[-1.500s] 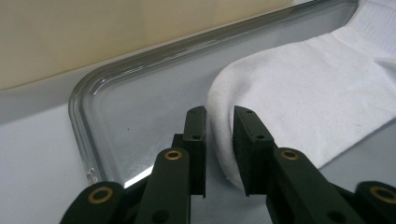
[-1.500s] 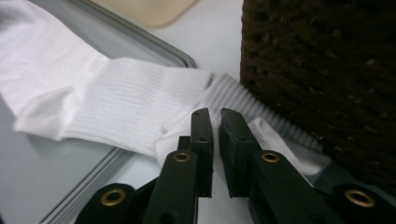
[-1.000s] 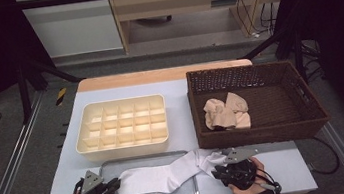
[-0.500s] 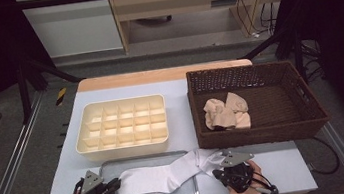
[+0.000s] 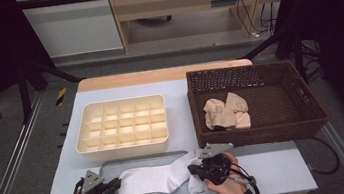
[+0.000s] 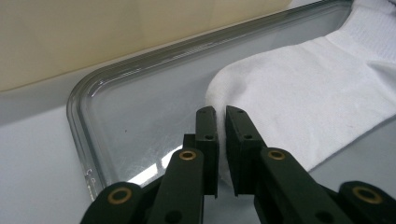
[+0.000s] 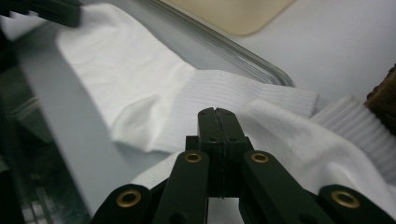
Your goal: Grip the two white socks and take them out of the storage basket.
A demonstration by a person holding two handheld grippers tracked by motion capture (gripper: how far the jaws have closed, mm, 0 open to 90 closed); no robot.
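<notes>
White sock (image 5: 155,178), soft knit, smooth foot and ribbed cuff, lies flat along the clear tray (image 5: 133,163) at the near table edge. Tray is glossy see-through plastic, rounded corners, raised lip.

Left gripper (image 5: 113,184): black jaws nearly together, toe end of the sock pinched in the thin gap between them; in the left gripper view (image 6: 221,122) the fabric edge runs up between the pads.

Right gripper (image 5: 195,169): jaws have just been closing and now meet flush. In the right gripper view (image 7: 218,122) they sit over the ribbed cuff area, where a fold of the cloth bunches around them; can't tell if any fabric is caught in the seam.

Behind the tray: cream plastic organizer (image 5: 123,129), rectangular, grid of small square cells. To its right: dark brown woven wicker basket (image 5: 265,131), rectangular, holding crumpled beige socks (image 5: 226,112). Table top (image 5: 279,163) is matte pale grey.
</notes>
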